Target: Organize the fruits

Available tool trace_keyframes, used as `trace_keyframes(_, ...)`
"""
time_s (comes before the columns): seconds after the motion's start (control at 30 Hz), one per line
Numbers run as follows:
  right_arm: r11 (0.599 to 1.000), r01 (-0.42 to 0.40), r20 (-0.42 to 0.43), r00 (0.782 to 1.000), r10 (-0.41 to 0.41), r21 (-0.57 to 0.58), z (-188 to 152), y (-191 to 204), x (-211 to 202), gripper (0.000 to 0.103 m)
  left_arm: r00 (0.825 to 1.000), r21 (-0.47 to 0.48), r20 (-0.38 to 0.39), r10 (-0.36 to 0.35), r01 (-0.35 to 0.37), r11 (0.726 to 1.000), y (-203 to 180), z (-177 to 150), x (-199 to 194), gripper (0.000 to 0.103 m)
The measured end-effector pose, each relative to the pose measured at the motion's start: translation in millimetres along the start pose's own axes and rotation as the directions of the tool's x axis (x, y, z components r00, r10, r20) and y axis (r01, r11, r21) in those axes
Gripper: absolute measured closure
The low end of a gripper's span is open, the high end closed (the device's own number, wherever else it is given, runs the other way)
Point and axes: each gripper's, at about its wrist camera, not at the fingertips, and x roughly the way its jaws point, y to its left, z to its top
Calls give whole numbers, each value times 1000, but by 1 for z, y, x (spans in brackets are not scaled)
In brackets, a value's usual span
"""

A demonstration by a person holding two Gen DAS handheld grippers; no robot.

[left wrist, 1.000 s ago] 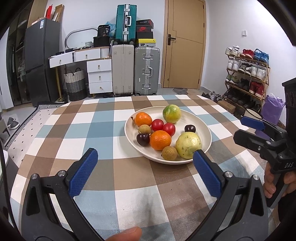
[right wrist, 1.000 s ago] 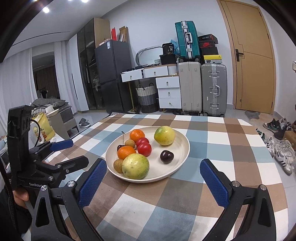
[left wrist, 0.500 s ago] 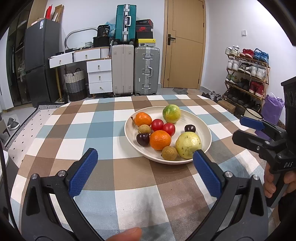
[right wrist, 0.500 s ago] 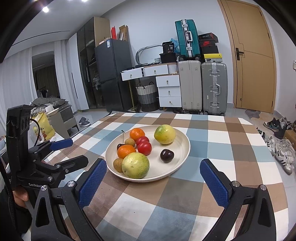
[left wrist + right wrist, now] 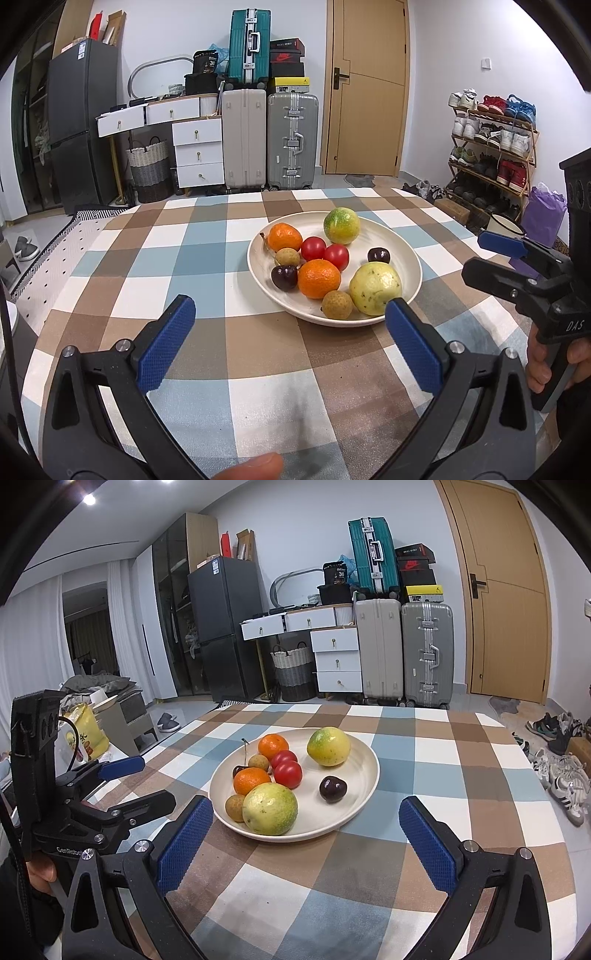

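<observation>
A cream plate [image 5: 406, 254] [image 5: 364, 753] on the checked tablecloth holds two oranges [image 5: 318, 278], two red tomatoes [image 5: 336, 256], two dark cherries [image 5: 331, 788], two brown longans [image 5: 337, 304], a green-yellow citrus [image 5: 341, 226] [image 5: 328, 746] and a pale yellow-green fruit [image 5: 375, 288] [image 5: 269, 808]. My left gripper [image 5: 290, 345] is open and empty, just in front of the plate. My right gripper [image 5: 304, 843] is open and empty, at the plate's near rim. Each gripper shows in the other's view, the right one [image 5: 517, 266] and the left one [image 5: 110, 786].
The checked tablecloth [image 5: 221, 258] covers the table. Behind stand suitcases [image 5: 291, 140], white drawers [image 5: 197, 147], a black fridge [image 5: 81, 125] and a door [image 5: 365, 88]. A shoe rack [image 5: 491, 144] stands at the right, shoes [image 5: 557, 771] on the floor.
</observation>
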Motion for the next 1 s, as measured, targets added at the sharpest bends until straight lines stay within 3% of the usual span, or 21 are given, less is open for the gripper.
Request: trace_keyframes(1.0, 1000, -1, -9, 1000, 1, 13, -4, -4, 3, 1, 1000, -3, 0, 1, -1, 1000, 0, 0, 1, 0)
